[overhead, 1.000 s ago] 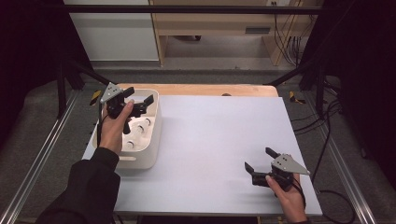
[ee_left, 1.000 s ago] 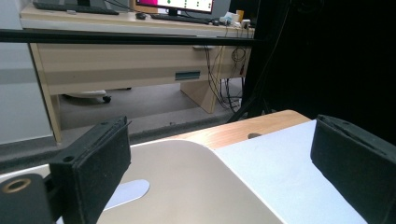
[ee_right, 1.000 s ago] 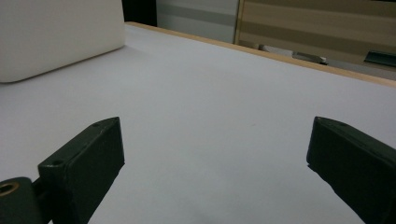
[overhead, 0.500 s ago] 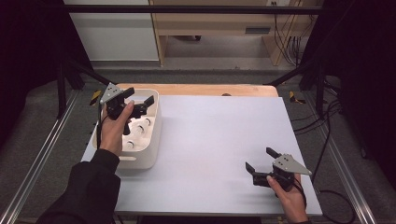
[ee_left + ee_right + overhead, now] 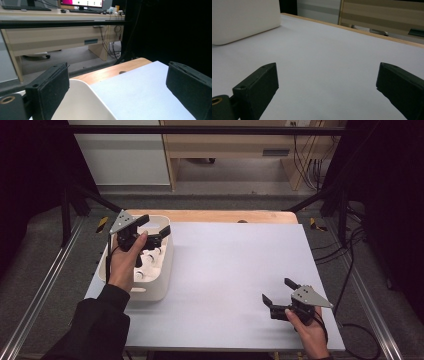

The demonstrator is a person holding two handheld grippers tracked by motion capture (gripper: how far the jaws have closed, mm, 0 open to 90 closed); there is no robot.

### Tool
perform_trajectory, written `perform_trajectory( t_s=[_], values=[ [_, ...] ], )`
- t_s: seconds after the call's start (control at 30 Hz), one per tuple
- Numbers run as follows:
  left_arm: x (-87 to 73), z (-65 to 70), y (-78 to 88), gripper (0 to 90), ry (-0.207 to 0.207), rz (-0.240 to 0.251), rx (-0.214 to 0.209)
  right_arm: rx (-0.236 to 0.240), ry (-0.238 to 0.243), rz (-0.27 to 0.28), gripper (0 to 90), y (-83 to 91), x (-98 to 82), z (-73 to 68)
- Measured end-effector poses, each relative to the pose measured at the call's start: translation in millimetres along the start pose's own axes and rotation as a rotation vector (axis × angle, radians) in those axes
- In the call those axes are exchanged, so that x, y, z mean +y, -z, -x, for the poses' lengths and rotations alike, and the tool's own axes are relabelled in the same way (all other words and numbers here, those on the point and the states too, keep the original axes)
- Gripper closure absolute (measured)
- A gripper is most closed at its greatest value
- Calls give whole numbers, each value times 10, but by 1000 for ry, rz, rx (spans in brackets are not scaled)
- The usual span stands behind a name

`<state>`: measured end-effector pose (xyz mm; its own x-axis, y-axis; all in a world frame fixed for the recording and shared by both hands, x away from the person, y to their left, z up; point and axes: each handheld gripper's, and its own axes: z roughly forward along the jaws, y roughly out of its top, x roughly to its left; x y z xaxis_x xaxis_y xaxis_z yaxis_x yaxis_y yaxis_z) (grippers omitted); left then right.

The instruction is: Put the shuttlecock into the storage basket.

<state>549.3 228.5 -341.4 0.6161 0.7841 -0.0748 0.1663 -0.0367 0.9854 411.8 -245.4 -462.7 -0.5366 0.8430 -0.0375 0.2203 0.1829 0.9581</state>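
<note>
A white bin [image 5: 159,289] stands at the table's left side with several small white cylinders [image 5: 146,265] inside. My left gripper [image 5: 153,225] hovers over the bin's far end, jaws wide apart and nothing between them. From the left gripper view [image 5: 117,92] the bin's rim [image 5: 85,100] curves below the jaws. At the front right my right gripper [image 5: 278,291] rests low on the white table [image 5: 235,270], open and empty. Its own view [image 5: 327,87] looks across the bare surface toward the bin [image 5: 244,20].
A wooden strip [image 5: 225,216] runs along the table's far edge. Metal rails [image 5: 45,285] flank both sides. A wooden desk [image 5: 62,37] and cables [image 5: 310,165] stand beyond the table.
</note>
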Motion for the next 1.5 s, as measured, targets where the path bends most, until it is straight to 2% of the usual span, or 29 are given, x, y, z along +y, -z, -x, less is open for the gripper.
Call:
perform_trajectory(
  t_s=[0.17, 0.37, 0.43, 0.77, 0.87, 0.9, 1.0, 1.23, 1.3, 1.5],
  values=[
    [34, 72, 40, 45, 6, 16, -26, -2, 8, -3, 42, 3, 3, -15],
    [56, 143, 76, 44, 16, 22, -26, -2, 10, 0, 41, 14, 7, -15],
    [67, 201, 92, 44, 0, 20, -32, -1, 9, 0, 41, 16, 5, -18],
    [74, 426, 89, 44, -11, -3, -83, 3, 5, 0, 40, 17, -4, -23],
    [60, 549, 92, 44, -10, 2, -111, 2, 4, -2, 40, 20, -8, -22],
    [60, 549, 92, 41, -10, 2, -111, 2, 4, -2, 40, 20, -8, -22],
    [45, 669, 101, 41, -24, 13, -137, 3, 4, -1, 39, 20, -11, -19],
    [-1, 812, 89, 40, -33, 29, -167, 4, 4, -1, 39, 22, -17, -20],
    [-23, 856, 81, 40, -49, 27, -169, 3, 4, -2, 39, 24, -19, -18],
    [-132, 1006, 57, 40, -48, 26, -202, 10, -3, -5, 38, 17, -13, -22]
  ],
)
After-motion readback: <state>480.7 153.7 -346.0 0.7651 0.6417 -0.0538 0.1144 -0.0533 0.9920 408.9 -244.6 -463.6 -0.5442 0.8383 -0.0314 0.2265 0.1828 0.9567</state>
